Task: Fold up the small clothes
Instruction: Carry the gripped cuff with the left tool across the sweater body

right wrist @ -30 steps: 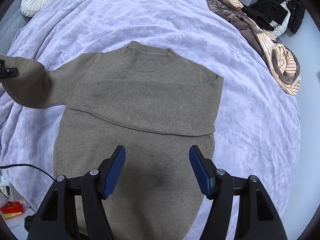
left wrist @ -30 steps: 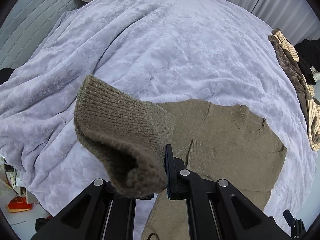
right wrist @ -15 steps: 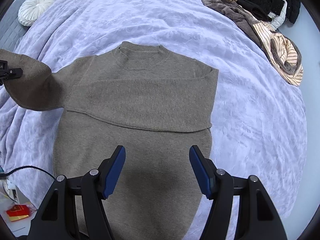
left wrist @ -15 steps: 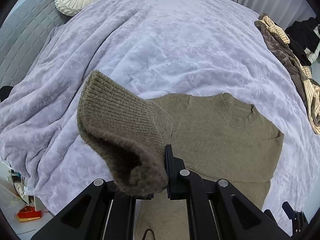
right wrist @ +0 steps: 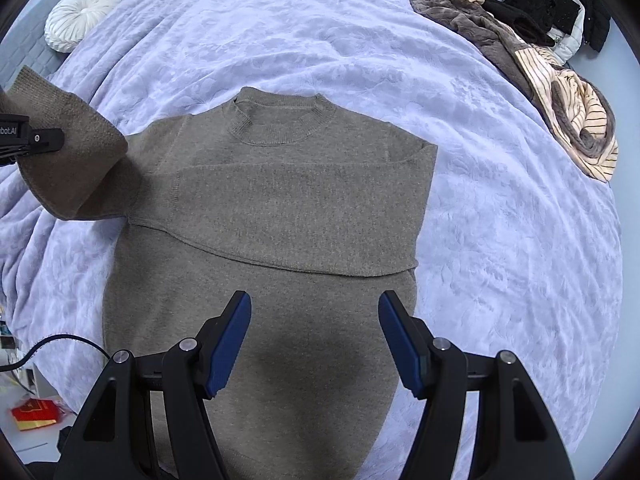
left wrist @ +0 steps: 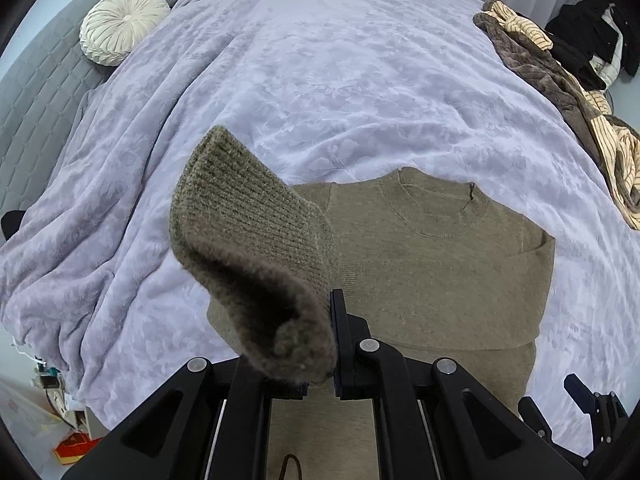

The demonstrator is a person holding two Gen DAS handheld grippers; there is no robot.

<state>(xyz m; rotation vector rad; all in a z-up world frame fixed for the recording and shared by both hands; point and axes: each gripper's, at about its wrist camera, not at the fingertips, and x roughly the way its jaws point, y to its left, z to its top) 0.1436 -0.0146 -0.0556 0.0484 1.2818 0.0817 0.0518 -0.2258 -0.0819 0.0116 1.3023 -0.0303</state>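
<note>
Olive knit sweater (left wrist: pixel 440 276): left wrist view; lies flat on the bed, front up, collar toward the far side, one sleeve folded across the chest.
Cuff (left wrist: pixel 248 248): left wrist view; ribbed sleeve end, raised off the bed and curled over in front of the camera.
Left hand-held gripper (left wrist: pixel 326 344): left wrist view; clamped tight on the cuff; one blue pad shows beside the knit, the other is hidden behind it.
Blanket (left wrist: pixel 320 80): left wrist view; lavender, embossed, wrinkled; covers the bed under the sweater.
Cushion (left wrist: pixel 125 26): left wrist view; round, white, pleated; at the far left of the bed, against the grey quilted headboard (left wrist: pixel 36 92).
Clothes pile (left wrist: pixel 560 92): left wrist view; brown, striped and black pieces at the far right edge of the bed, well apart from the sweater.

Sweater (right wrist: pixel 280 240): right wrist view; centred on the blanket (right wrist: pixel 500 240), hem toward the camera; folded sleeve lies across the chest below the collar.
Cuff (right wrist: pixel 68 152): right wrist view; lifted at the left edge, held by the left hand-held gripper (right wrist: pixel 24 140), whose tips are hidden.
Right hand-held gripper (right wrist: pixel 315 344): right wrist view; jaws wide, nothing between the blue pads; hangs above the lower body of the sweater, over a dark shadow.
Cushion (right wrist: pixel 82 16): right wrist view; far left.
Clothes pile (right wrist: pixel 520 60): right wrist view; far right.
</note>
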